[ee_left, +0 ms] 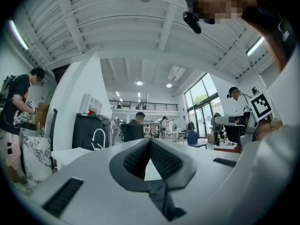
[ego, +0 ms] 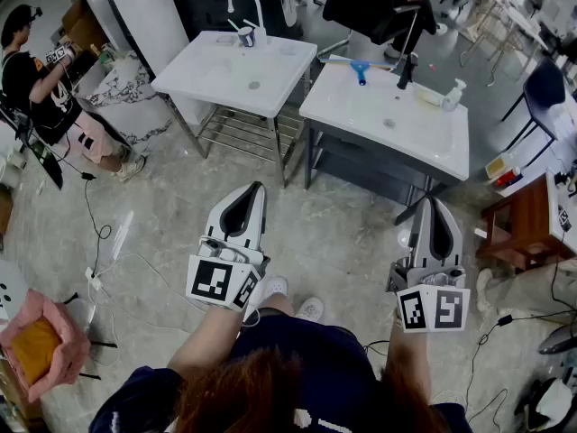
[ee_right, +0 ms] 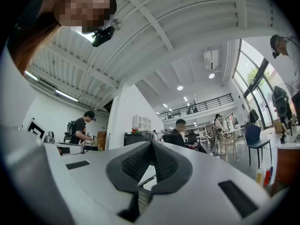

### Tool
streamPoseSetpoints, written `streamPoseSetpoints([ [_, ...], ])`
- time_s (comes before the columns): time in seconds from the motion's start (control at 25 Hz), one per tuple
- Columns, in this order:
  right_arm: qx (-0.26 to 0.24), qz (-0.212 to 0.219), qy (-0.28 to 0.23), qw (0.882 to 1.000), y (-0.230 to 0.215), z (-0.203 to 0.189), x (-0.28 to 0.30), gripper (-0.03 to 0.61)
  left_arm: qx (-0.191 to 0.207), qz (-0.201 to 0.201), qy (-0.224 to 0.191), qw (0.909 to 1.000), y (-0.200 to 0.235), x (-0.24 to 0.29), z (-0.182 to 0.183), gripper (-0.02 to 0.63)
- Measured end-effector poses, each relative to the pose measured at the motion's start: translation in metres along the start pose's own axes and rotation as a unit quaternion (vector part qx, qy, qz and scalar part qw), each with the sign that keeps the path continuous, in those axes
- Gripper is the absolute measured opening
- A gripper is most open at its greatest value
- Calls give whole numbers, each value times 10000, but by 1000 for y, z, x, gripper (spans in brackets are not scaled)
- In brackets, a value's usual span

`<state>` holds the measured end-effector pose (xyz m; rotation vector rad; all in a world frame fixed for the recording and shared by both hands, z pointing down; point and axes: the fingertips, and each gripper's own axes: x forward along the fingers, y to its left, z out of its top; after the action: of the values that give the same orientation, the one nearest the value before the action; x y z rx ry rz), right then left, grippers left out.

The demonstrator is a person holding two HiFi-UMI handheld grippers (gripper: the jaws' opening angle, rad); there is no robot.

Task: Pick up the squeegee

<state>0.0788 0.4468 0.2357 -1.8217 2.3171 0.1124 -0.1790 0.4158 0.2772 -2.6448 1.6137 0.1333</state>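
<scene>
The right counter (ego: 424,142) carries the blue squeegee (ego: 361,70) at its far left corner, small and hard to make out. The left tongs (ego: 255,190) and right tongs (ego: 432,204) are both closed on nothing, held roughly level above the floor (ego: 343,242), well apart from the squeegee.

Squeegee (ego: 361,69) tiny (blade indistinct); wearer's torso (ego: 315,368) cut by bottom edge.

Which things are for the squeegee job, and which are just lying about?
For the job: blue squeegee on the right sink; left gripper and right gripper, both shut and empty.
Just lying about: pump bottle, black tap, cup on the left sink.
</scene>
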Motion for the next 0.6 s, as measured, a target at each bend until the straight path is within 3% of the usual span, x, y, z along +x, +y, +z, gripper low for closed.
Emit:
streamPoseSetpoints([
  [0.48, -86, -72, 115, 9999, -16, -11, 2, 17, 48, 3, 97, 9999, -10, 8, -8, 20],
  [0.6, 133, -58, 54, 9999, -17, -15, 8, 128, 46, 28, 135, 9999, -5, 12, -13, 20],
])
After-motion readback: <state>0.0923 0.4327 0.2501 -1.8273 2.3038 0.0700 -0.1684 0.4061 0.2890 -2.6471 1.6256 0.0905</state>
